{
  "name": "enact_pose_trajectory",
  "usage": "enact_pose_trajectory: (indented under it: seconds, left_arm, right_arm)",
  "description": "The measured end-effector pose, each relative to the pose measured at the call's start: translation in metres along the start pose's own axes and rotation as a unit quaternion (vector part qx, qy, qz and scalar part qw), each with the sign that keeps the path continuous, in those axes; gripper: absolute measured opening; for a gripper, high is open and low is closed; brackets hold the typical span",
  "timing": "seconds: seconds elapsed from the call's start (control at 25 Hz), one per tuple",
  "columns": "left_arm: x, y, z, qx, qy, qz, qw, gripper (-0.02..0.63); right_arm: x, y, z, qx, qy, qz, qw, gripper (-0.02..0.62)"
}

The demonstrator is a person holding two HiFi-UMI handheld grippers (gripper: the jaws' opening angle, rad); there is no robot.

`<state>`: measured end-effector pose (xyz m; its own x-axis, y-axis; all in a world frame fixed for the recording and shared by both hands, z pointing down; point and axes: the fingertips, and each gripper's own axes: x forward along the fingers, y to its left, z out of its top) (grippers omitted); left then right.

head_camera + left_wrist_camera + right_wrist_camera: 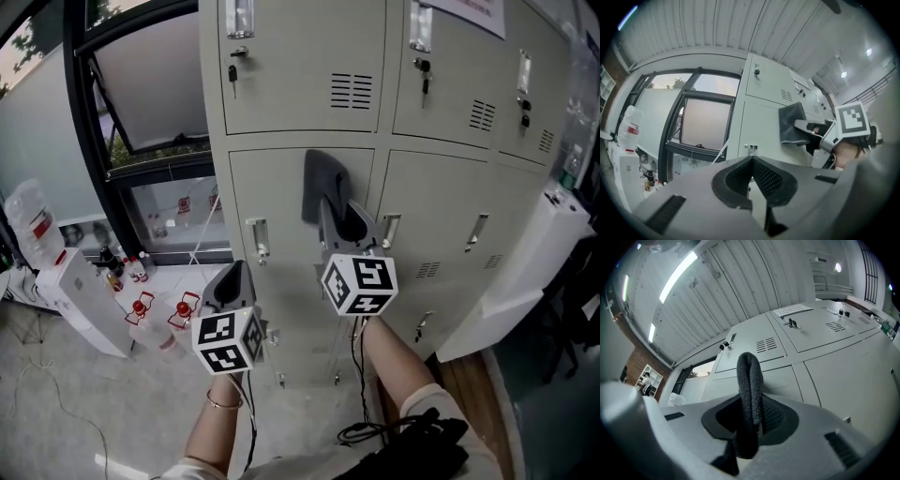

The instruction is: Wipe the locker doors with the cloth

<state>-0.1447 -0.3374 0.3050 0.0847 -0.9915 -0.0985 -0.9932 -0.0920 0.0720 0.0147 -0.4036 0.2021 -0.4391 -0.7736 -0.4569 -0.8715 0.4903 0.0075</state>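
Observation:
A dark grey cloth [323, 183] lies flat against a pale grey locker door [281, 202] in the lower row, held there by my right gripper [339, 217], which is shut on it. In the right gripper view the cloth [750, 394] stands folded between the jaws. My left gripper [232, 283] hangs lower left, shut with nothing in it, apart from the door. Its own view shows its closed jaws [752, 176], the cloth [792, 124] and the right gripper [820, 133] to the right.
The bank of lockers [441, 75] has keys in the upper doors and handles [258, 239] on the lower ones. A tilted window [150, 89] is at left, with bottles [155, 314] and a white box [80, 300] on the floor. A white unit [534, 262] stands right.

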Motion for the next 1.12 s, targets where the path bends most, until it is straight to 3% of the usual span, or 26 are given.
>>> enact_pose_trajectory:
  seconds: [0.64,1.12]
  left_arm:
    - [0.029,-0.071,-0.008,-0.005,0.002,-0.035,0.9994,0.003]
    - [0.034,-0.083,-0.016,-0.005,0.009,-0.032,0.9994,0.003]
  right_arm:
    - [-0.031,-0.085,0.013,-0.014,0.001,-0.041,0.999,0.074]
    - [-0.048,-0.142,0.023,-0.030,0.002,-0.079,0.996,0.074]
